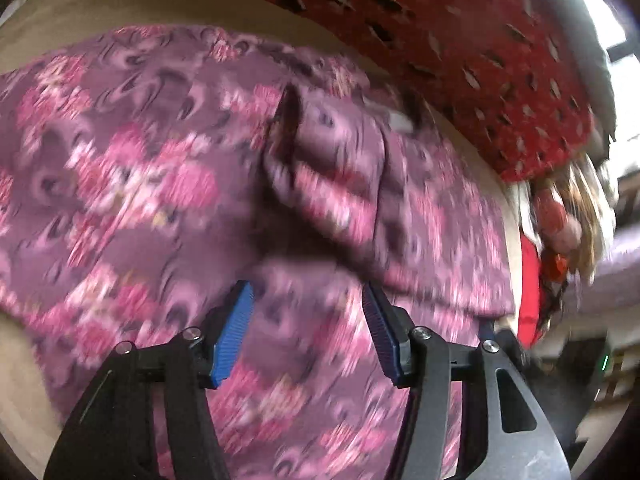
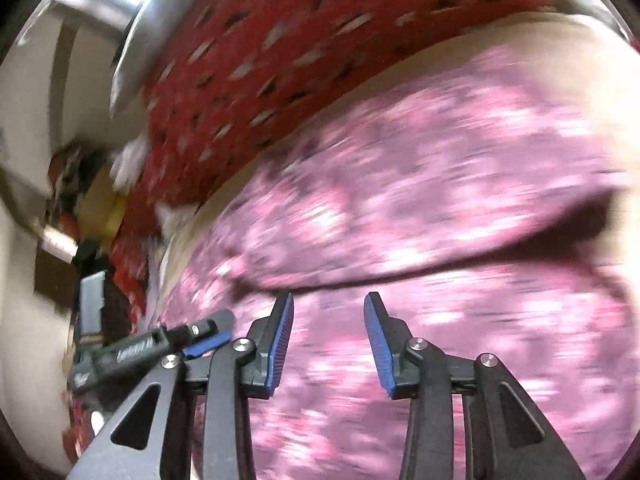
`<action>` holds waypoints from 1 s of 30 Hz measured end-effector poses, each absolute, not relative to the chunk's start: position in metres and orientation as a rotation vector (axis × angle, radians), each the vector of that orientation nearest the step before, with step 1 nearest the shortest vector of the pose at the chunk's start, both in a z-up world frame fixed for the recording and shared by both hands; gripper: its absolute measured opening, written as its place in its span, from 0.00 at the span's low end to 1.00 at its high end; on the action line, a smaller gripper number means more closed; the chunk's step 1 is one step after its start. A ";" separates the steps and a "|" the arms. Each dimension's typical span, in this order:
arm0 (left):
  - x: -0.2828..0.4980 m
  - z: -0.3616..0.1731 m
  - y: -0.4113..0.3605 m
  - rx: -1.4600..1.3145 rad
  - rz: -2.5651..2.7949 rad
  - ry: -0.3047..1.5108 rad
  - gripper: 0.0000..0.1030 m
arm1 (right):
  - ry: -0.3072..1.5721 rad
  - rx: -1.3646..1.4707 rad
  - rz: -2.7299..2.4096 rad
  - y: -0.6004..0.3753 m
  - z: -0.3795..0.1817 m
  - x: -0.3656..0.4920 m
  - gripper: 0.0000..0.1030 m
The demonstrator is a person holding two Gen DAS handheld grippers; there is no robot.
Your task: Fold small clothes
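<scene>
Left claw: left claw point(image 1: 308, 308) spread wide, blue pads point(image 1: 234, 332) apart, nothing between them; it hangs over the near part of the garment, and contact is too blurred to call.
Right claw: right claw point(image 2: 329, 320) wide open too, gripping nothing, poised just short of a raised fold edge.
Garment: purple floral garment point(image 1: 168, 168) lies spread across a beige surface point(image 1: 120, 0), seemingly a bed, with one layer lapped over another and a dark shadow line beneath that flap point(image 2: 440, 216).
Progress: looks like one fold is in, judging by that doubled layer; more folding and squaring up appears left.
Surroundings: red patterned blanket point(image 1: 460, 40) runs along the far edge; clutter sits beyond the corner.
</scene>
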State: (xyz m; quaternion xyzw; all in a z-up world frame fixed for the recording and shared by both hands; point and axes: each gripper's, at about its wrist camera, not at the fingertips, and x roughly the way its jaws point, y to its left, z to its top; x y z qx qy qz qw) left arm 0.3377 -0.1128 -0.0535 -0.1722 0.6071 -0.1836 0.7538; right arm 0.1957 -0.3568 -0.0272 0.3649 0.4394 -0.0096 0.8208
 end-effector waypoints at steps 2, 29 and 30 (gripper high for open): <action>0.350 -0.051 -0.116 -0.429 -0.364 1.310 0.54 | 0.890 0.810 -0.091 -0.391 -0.023 0.178 0.38; 0.310 -0.034 -0.046 -0.516 -0.290 1.210 0.10 | 0.800 0.709 -0.288 -0.447 -0.018 0.198 0.15; 0.309 -0.028 -0.050 -0.499 -0.302 1.188 0.13 | 0.779 0.690 -0.276 -0.442 -0.010 0.203 0.16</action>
